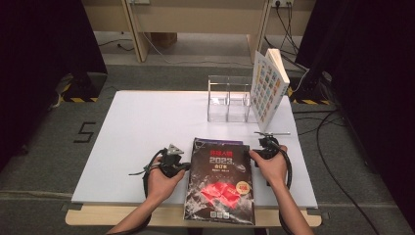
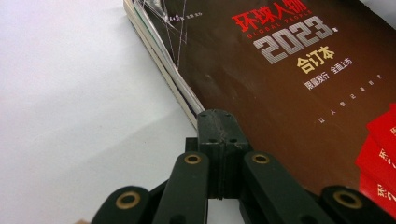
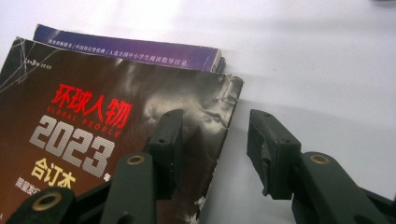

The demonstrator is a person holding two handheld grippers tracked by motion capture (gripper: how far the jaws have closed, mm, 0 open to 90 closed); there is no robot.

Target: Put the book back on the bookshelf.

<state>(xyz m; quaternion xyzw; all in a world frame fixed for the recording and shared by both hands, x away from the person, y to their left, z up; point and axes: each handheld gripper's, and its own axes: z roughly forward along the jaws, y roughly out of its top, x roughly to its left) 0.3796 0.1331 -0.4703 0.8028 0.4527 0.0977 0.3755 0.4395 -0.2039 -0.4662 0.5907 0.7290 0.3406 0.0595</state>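
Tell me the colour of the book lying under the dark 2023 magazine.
Purple, with white lettering: the lower book peeks past the magazine; clearest in the right gripper view.

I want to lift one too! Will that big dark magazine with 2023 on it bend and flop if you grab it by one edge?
Probably it would sag. The dark magazine looks thick but soft-covered, and its corner is already crumpled. Being large and thick, it is likely heavy. Its glossy cover may slip on the purple-edged book beneath.

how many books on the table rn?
3: dark 2023 book at near edge, purple book under it, colourful book upright by the clear rack. More may hide in the stack.
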